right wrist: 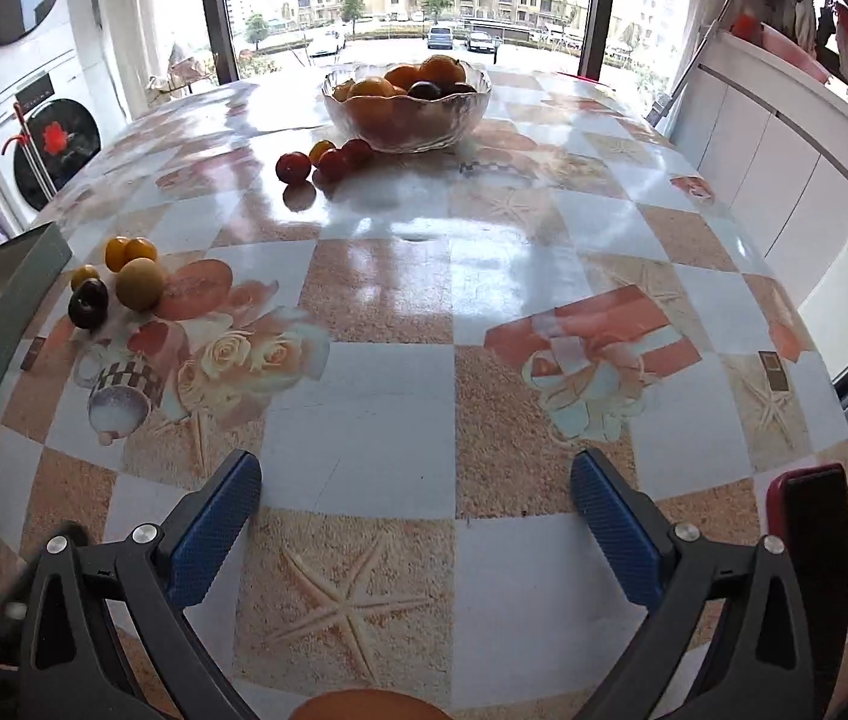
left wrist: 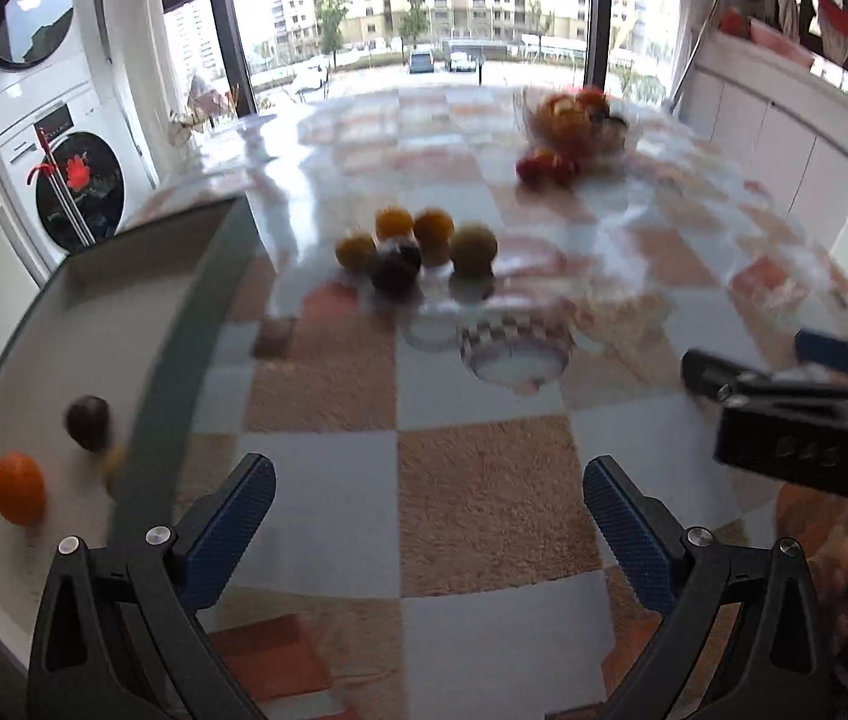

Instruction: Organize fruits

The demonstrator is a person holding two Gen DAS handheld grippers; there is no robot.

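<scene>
A cluster of small yellow fruits and one dark plum (left wrist: 395, 269) lies on the table mid-left; it also shows in the right wrist view (right wrist: 87, 303). A grey-rimmed white tray (left wrist: 93, 324) at the left holds an orange fruit (left wrist: 17, 487) and a dark plum (left wrist: 87, 421). A glass bowl (right wrist: 405, 105) full of fruit stands at the far side, with red plums (right wrist: 327, 163) beside it. My left gripper (left wrist: 428, 519) is open and empty above the table next to the tray. My right gripper (right wrist: 416, 516) is open and empty over the near table.
The table carries a glossy checked cloth (right wrist: 399, 360). A phone in a red case (right wrist: 814, 540) lies at the near right edge. An orange fruit (right wrist: 363, 707) shows at the bottom edge. Washing machines (left wrist: 63, 138) stand left; white cabinets (right wrist: 784, 168) right.
</scene>
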